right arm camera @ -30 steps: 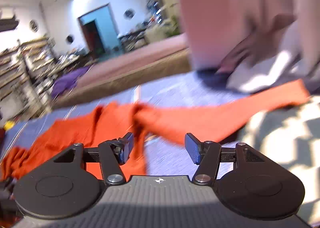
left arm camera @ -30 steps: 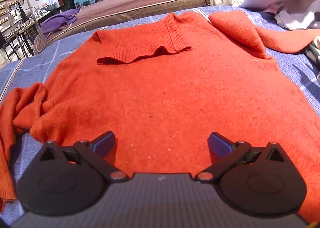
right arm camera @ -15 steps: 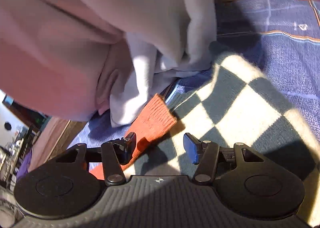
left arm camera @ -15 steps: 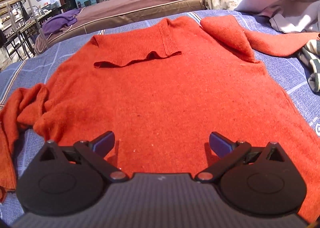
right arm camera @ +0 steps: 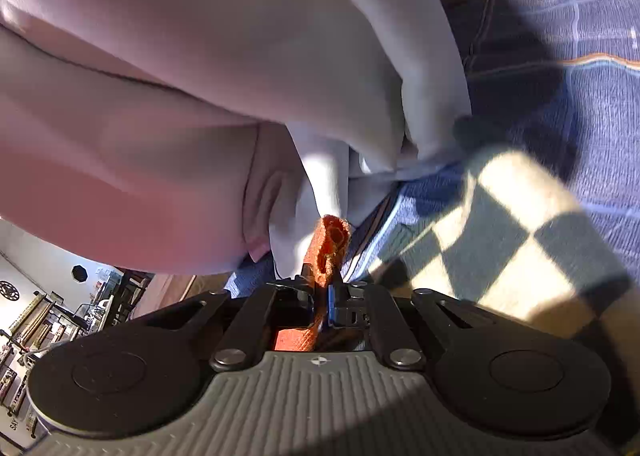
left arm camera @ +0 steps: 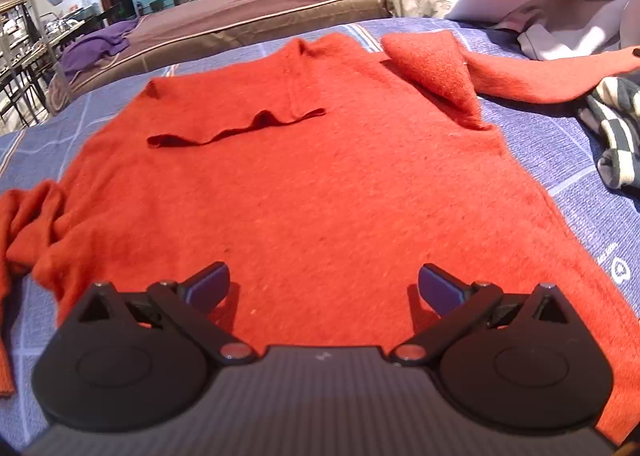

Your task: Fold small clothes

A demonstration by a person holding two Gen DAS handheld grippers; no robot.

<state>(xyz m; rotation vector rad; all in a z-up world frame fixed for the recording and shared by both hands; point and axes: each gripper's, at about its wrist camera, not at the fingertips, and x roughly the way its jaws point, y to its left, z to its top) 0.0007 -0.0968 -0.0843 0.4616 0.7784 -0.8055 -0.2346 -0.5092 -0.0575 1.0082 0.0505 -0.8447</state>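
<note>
Sweater: the orange sweater (left arm camera: 320, 191) lies spread flat on the blue checked bedspread (left arm camera: 560, 159), collar at the far side and hem toward the left wrist camera.
Right sleeve: the right sleeve (left arm camera: 532, 75) runs out from the sweater's far right shoulder toward a checkered cloth (left arm camera: 616, 135) lying just beside the sweater's right edge.
Left sleeve: the left sleeve (left arm camera: 24, 223) is bunched in a heap against the sweater's left edge.
Right gripper: the right gripper (right arm camera: 320, 296) has just been closing, and its fingers are now clamped on the cuff (right arm camera: 330, 244) of the right sleeve, with the orange knit standing up between them.
Left gripper: the left gripper (left arm camera: 324, 284) hovers over the sweater's hem with its fingers spread wide and nothing between them.
Pink fabric: pale pink fabric (right arm camera: 180, 95) fills the space beyond the cuff; it may be the person's clothing, but the view is too close to tell.
Step in hand: the right sleeve has been seized at the cuff, ready for the first fold.
Next move: it probably calls for carrying the cuff across onto the sweater's body so the sleeve lies flat over the chest, clear of the checkered cloth.
After that: the bunched left sleeve likely needs straightening and the same fold inward.
</note>
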